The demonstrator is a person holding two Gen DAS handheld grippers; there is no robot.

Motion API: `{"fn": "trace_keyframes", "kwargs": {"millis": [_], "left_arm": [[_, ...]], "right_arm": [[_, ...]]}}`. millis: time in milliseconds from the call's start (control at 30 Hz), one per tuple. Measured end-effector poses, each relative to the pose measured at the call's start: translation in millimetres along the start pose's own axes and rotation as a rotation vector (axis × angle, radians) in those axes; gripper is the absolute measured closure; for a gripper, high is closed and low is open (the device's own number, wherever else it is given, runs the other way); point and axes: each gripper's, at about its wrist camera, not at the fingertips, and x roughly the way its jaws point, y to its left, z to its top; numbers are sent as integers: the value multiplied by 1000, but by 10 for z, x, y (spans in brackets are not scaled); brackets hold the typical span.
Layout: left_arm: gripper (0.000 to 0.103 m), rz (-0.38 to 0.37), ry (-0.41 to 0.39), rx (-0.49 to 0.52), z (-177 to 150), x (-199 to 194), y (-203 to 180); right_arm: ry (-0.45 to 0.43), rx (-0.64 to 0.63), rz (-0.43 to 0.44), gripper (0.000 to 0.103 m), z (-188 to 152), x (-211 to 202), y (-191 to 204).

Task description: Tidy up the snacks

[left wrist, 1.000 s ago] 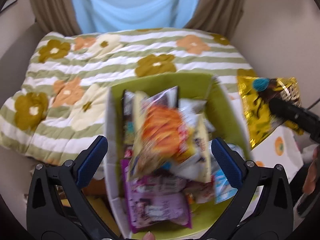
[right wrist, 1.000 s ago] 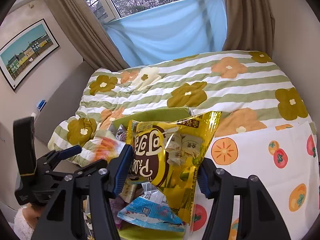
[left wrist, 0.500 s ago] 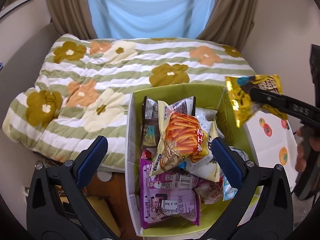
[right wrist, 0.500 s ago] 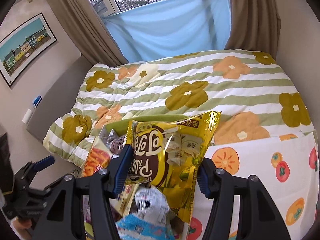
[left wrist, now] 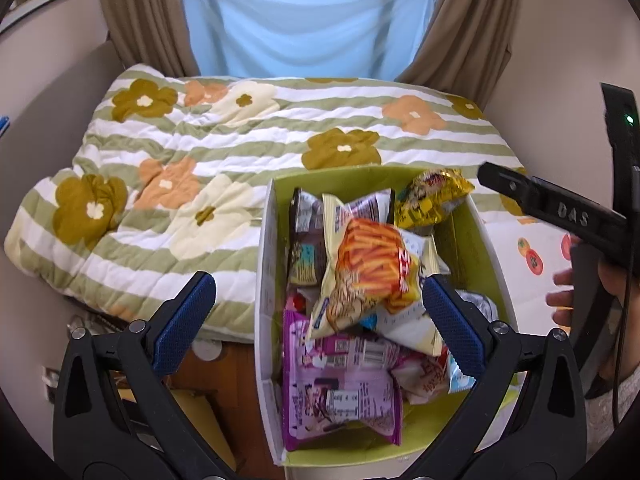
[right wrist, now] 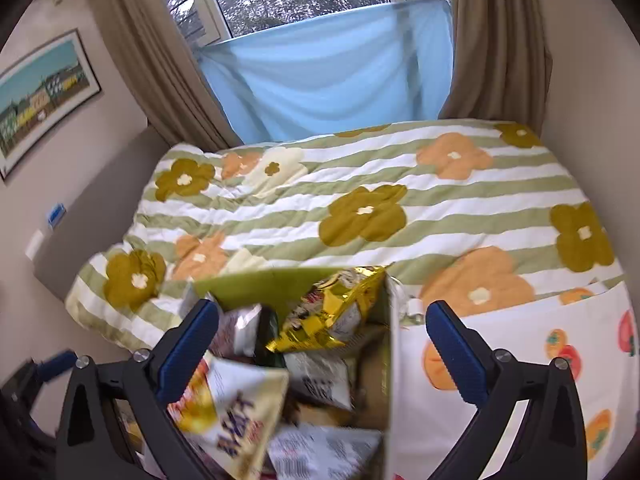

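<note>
Both sets of jaws are held wide open, nothing gripped — left gripper (left wrist: 320, 312), right gripper (right wrist: 322, 340). A green box (left wrist: 460, 236) packed with snacks is seen between and ahead of the left jaws. The gold bag (right wrist: 332, 312) is lying in the box's far corner, just ahead of the right jaws. Bed (right wrist: 400, 184) is seen beyond.

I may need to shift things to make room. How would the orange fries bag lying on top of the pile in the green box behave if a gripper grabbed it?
The orange fries bag looks puffed with air, so probably light and crushable. Its glossy film may slip between jaws. Perched loosely atop the pile in the green box, it would likely slide if nudged.
</note>
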Motion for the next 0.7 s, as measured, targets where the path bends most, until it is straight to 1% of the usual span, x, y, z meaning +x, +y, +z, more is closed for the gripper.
{"fn": "trace_keyframes", "kwargs": {"millis": [100, 233, 300, 400, 533, 700], "left_arm": [[0, -11, 5, 2, -56, 0, -1], [0, -19, -5, 18, -100, -72, -41], [0, -5, -19, 32, -114, -159, -93], [0, 13, -60, 46, -168, -371, -212], [0, 28, -124, 52, -298, -740, -439], [0, 43, -218, 31, -560, -1310, -857]], "right_arm": [[5, -38, -49, 0, -86, -69, 23], [-8, -24, -67, 0, -167, -241, 19], [-14, -20, -70, 0, -201, -335, 13], [-38, -19, -72, 0, -247, -554, 2], [-102, -33, -74, 0, -327, -980, -35], [-197, -72, -91, 0, -516, -1717, -131]]}}
